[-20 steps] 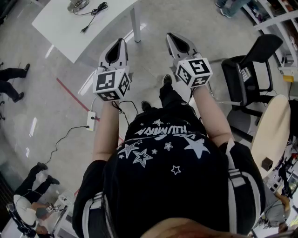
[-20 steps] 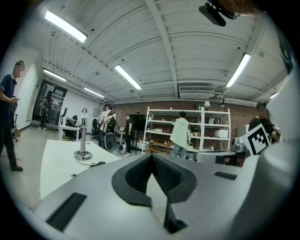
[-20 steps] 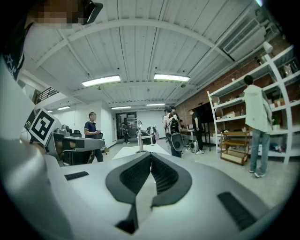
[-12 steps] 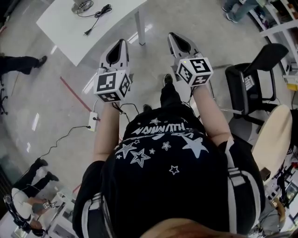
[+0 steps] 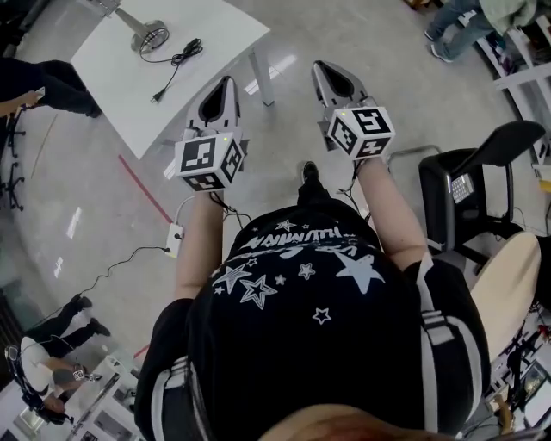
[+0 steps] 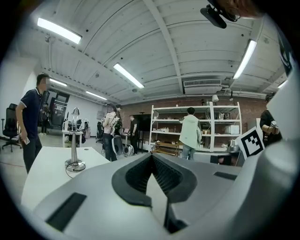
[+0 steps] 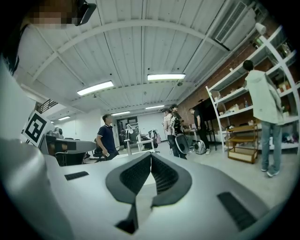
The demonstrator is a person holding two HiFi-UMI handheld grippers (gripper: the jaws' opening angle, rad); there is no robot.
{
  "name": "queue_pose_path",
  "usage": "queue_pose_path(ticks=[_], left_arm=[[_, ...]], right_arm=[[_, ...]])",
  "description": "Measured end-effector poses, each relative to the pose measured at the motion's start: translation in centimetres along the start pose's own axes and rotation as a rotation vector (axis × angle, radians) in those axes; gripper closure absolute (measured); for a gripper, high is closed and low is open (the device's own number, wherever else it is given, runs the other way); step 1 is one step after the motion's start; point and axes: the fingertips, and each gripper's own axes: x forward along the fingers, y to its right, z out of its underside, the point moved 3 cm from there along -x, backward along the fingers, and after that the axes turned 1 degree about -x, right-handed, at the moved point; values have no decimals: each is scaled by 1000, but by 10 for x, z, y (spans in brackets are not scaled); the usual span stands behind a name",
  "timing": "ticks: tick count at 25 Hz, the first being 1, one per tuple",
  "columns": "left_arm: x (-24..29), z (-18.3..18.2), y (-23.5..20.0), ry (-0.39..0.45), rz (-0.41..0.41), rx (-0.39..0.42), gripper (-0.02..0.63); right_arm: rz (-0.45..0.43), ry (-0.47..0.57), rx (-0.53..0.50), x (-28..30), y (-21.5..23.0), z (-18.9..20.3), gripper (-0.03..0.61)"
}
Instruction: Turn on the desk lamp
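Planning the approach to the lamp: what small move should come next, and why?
Probably a step toward the white table, leading with the left gripper. The desk lamp stands farther back on the table, beyond both grippers. The left gripper and the right gripper are shut and empty. The lamp's plug lies loose on the tabletop, so it may need plugging in first.

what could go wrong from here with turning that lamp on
1. The plug of the lamp lies loose on the table, seemingly unplugged, so the switch may light nothing.
2. A power strip lies on the floor near the person; stepping forward could snag it.
3. The left gripper and right gripper are shut; a hard poke might tip the lamp.
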Motion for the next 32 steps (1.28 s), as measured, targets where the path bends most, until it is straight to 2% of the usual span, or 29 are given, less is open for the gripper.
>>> queue_pose_path(ticks=[9,14,17,22,26,32], left_arm=[[96,-3,15,-21,-20,-3,606],[141,0,28,-21,-31,-4,606],[162,-4,33,5,-41,9,606],[180,-1,36,-15,-32,24,606],[197,13,18,-43,-44,-12,605],[254,23,-2,-58,-16,-27,606]], right_arm=[[-6,3,23,39,91,-18,572],[34,26,63,40,144,-28,572],[56,27,47,43,171,-31,572],[78,42,79,56,193,-32,572],[66,22,71,74,197,-28,572],[90,2,49,105,228,-33,572]])
